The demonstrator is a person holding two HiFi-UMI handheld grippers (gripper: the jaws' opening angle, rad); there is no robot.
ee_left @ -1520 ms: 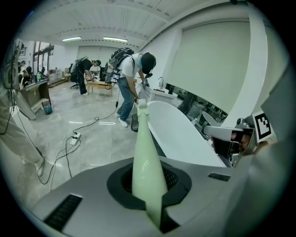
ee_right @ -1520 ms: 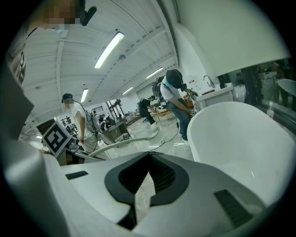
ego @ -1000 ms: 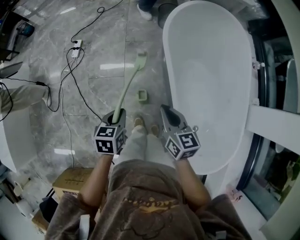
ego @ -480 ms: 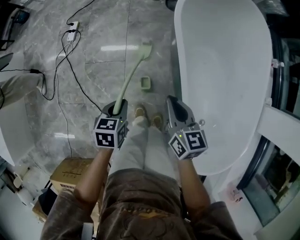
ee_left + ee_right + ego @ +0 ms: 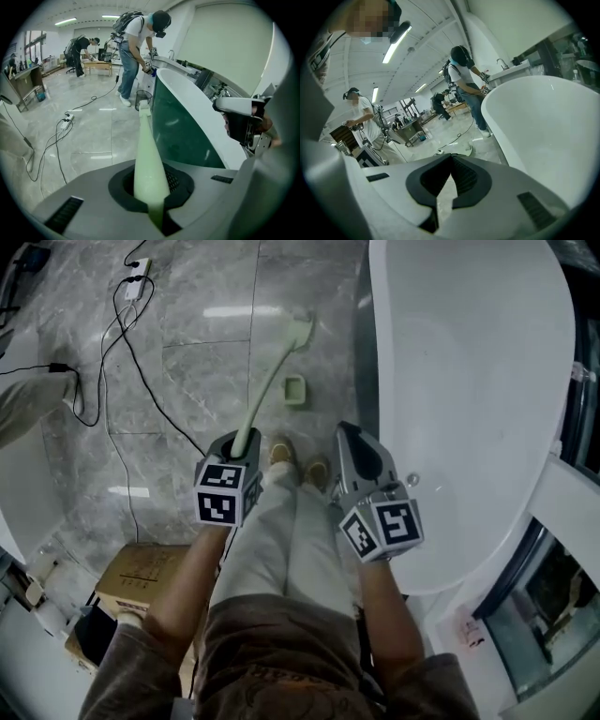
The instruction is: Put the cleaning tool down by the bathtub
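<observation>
Two grippers in the head view, side by side over the person's legs: left gripper (image 5: 242, 440) clamped on the handle of the pale green cleaning tool (image 5: 267, 390), tool head out ahead over the grey floor (image 5: 202, 362) near the bathtub (image 5: 469, 381), right gripper (image 5: 351, 433) beside the tub rim. In the left gripper view, jaws pinched tight on that handle, tub wall just to the right. In the right gripper view, jaws closed tip to tip on nothing, white tub at right.

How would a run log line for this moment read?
left gripper: shut on cleaning tool | right gripper: shut, empty | bathtub: beside the tool
</observation>
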